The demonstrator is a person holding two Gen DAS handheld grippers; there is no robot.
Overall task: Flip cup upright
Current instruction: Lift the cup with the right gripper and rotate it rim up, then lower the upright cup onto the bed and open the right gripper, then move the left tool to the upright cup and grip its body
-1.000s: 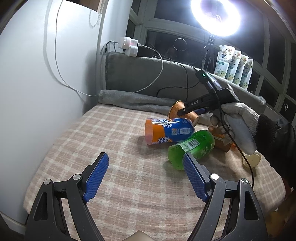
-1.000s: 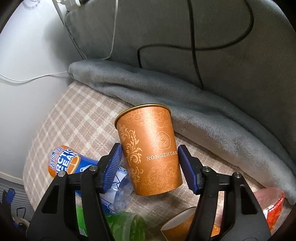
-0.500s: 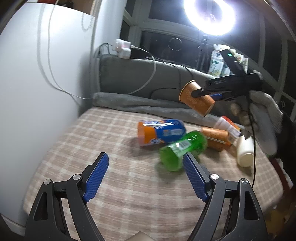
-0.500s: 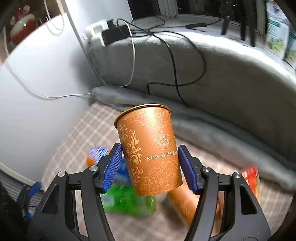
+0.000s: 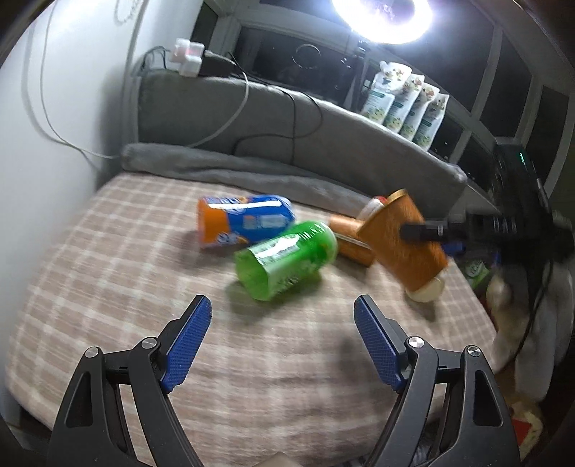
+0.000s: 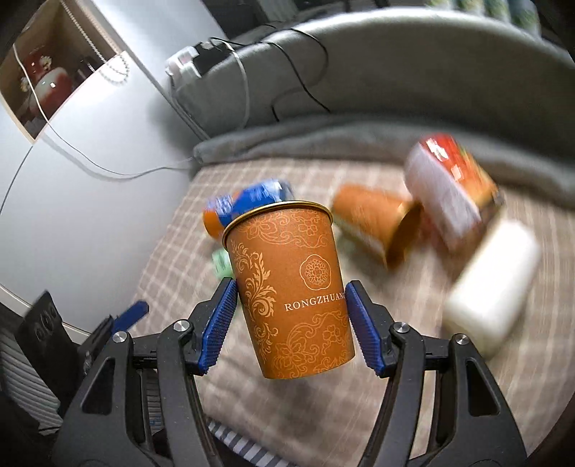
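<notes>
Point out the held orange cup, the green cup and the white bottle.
orange cup (image 6: 298,287): right wrist view, printed side wall between the pads.
green cup (image 5: 287,258): left wrist view, labelled side, lying down.
white bottle (image 6: 492,287): right wrist view, blurred body.

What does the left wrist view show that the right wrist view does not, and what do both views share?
Only the left wrist view shows the ring light, the row of pouches on the sill and the open, empty left tongs over the checked cloth.

Only the right wrist view shows the lettering on the orange cup, the picture on the wall and the white bottle full length.

Both show the orange cup, tilted and clamped in the right tongs, the second orange cup on its side, the blue-and-orange cup and the grey cushion.
</notes>
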